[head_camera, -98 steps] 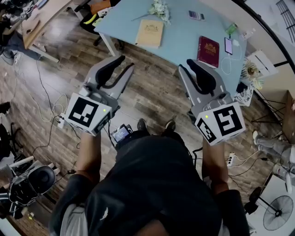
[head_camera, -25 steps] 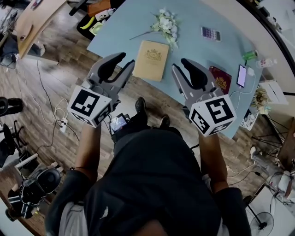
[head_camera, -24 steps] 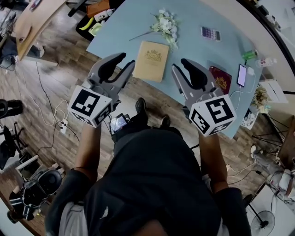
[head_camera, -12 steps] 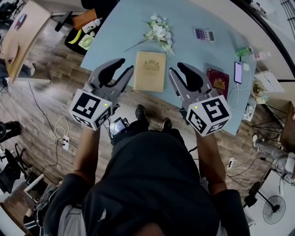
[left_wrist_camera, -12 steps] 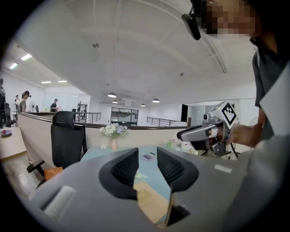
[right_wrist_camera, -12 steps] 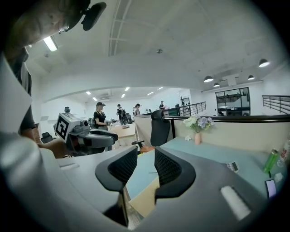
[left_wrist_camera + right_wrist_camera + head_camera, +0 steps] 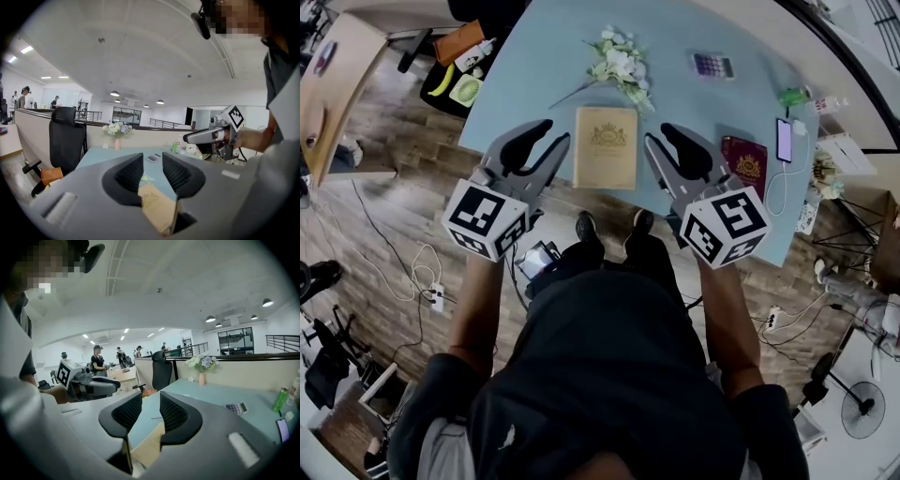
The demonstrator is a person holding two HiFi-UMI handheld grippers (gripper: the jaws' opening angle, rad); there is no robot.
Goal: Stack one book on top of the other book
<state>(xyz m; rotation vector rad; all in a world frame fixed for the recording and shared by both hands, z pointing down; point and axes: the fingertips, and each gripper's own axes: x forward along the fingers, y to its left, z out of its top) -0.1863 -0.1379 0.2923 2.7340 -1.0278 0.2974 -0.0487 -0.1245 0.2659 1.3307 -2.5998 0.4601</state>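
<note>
A tan book (image 7: pixel 605 147) lies flat near the front edge of the light blue table (image 7: pixel 544 56). To its right lies a dark red book (image 7: pixel 745 169), partly hidden behind my right gripper. My left gripper (image 7: pixel 546 137) hangs over the table's front edge just left of the tan book, open and empty. My right gripper (image 7: pixel 660 139) hovers between the two books, also open with nothing in it. The tan book (image 7: pixel 157 213) shows below the left gripper (image 7: pixel 153 164), and the same book (image 7: pixel 150 446) below the right gripper (image 7: pixel 150 405).
White flowers (image 7: pixel 619 61) lie behind the tan book. A calculator (image 7: pixel 713 66), a green bottle (image 7: pixel 792 97) and a phone (image 7: pixel 784 141) on a cable sit at the back right. A black office chair (image 7: pixel 67 140) stands left of the table.
Both grippers have come forward from above the floor to the table's front edge, either side of the tan book. Their jaws look unchanged.
</note>
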